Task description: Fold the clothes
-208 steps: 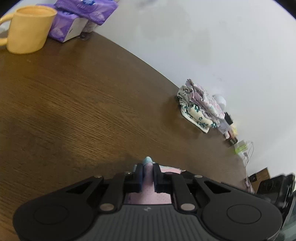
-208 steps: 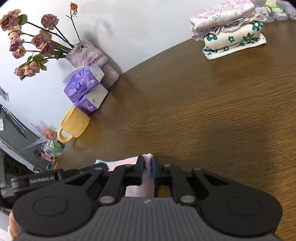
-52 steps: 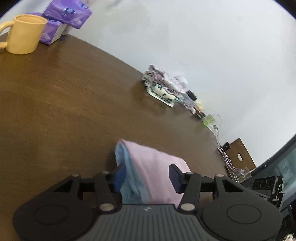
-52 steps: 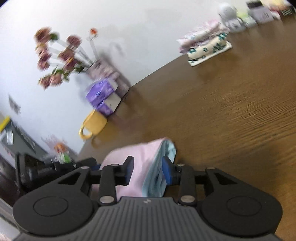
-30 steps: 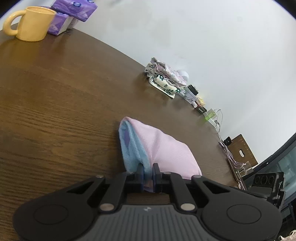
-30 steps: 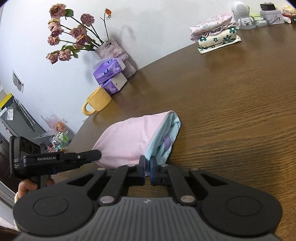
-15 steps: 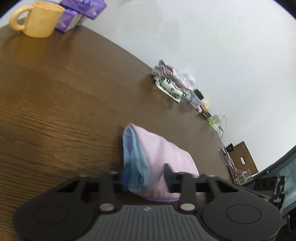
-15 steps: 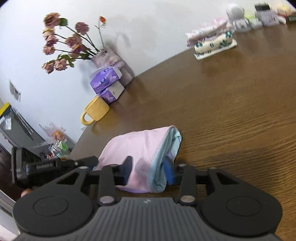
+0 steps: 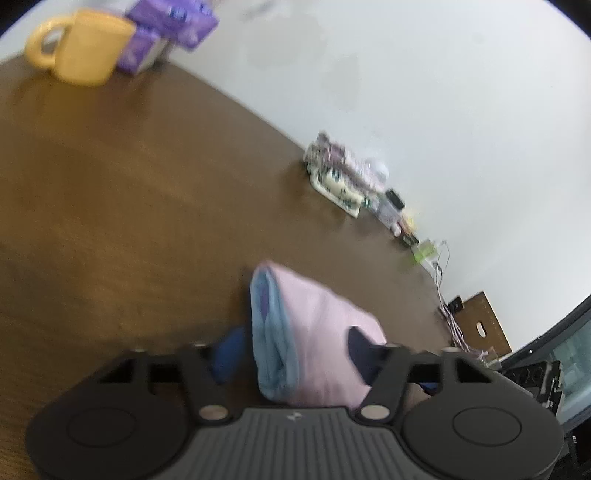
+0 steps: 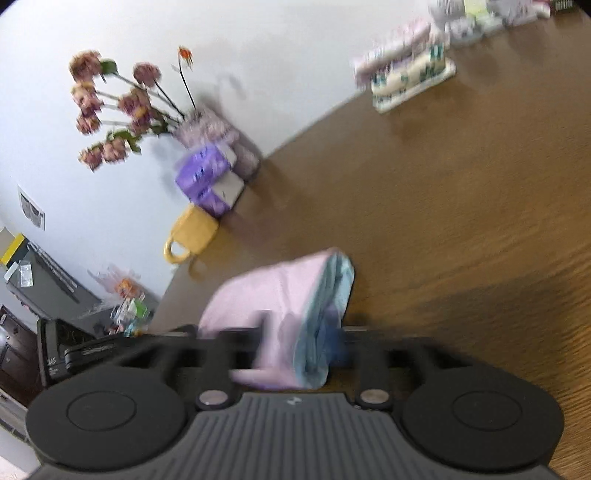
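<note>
A folded garment (image 9: 317, 314), pink on top with light blue layers at its folded edge, lies on the brown wooden table (image 9: 110, 203). Its near end sits between the fingers of my left gripper (image 9: 295, 350), whose jaws are opening and stand apart from the cloth on both sides. In the right wrist view the same garment (image 10: 273, 288) lies between the fingers of my right gripper (image 10: 291, 343). Those jaws are opening too, and the pads do not press on the cloth. Both views are blurred.
A yellow mug (image 9: 85, 51) and purple tissue packs (image 9: 173, 22) stand at the far left by the wall. A vase of dried roses (image 10: 122, 107) stands beside them. A stack of folded clothes (image 9: 340, 173) and small items line the far edge.
Both grippers were shut on the garment's near edge a second ago. Their jaws have since spread wide and let go, and the garment rests on the table.
</note>
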The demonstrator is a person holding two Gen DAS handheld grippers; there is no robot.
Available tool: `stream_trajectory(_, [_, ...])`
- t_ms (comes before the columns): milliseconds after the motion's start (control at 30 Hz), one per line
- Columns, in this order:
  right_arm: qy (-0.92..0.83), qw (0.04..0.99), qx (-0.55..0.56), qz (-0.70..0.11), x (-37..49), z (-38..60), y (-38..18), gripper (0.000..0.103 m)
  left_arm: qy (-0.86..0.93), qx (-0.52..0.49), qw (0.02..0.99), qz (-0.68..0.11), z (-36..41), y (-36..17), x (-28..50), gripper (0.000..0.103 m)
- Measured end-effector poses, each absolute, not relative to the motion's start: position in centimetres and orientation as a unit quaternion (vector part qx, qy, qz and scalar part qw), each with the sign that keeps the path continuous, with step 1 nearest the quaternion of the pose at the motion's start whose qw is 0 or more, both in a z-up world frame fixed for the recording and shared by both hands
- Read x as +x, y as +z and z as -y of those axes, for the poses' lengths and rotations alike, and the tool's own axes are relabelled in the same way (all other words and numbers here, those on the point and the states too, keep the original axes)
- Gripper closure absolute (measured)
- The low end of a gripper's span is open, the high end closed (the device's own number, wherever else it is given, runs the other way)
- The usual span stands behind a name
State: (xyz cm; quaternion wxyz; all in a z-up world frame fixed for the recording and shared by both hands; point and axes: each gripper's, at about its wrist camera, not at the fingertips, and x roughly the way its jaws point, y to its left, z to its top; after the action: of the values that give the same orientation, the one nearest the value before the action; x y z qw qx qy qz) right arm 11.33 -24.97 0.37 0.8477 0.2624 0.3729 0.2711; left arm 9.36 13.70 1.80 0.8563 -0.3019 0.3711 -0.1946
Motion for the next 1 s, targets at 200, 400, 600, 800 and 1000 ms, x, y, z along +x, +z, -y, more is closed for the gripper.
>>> stream_trajectory(200, [0.249,0.844,0.264,-0.396,13.2,25.3,0.3,0.037,-0.176,-0.291,0.846,-0.411,-13.2,1.5,11.8,0.030])
stream_trajectory(400, [0.254,0.820,0.283,-0.427,15.1,24.1,-1.3,0.049,-0.194,-0.262,0.849,-0.416,-11.7,1.2,13.1,0.033])
stream_trajectory(600, [0.267,0.806,0.304,-0.431,15.7,23.8,-2.5,0.073,-0.205,-0.251,0.848,-0.419,-11.1,0.4,13.8,0.070])
stream_trajectory(800, [0.274,0.800,0.318,-0.429,16.0,23.8,-3.2,0.080,-0.208,-0.259,0.851,-0.406,-11.2,-0.3,13.4,0.079])
stream_trajectory(1000, [0.280,0.788,0.343,-0.427,16.2,23.8,-4.2,0.095,-0.214,-0.292,0.849,-0.386,-11.3,-0.7,12.8,0.090])
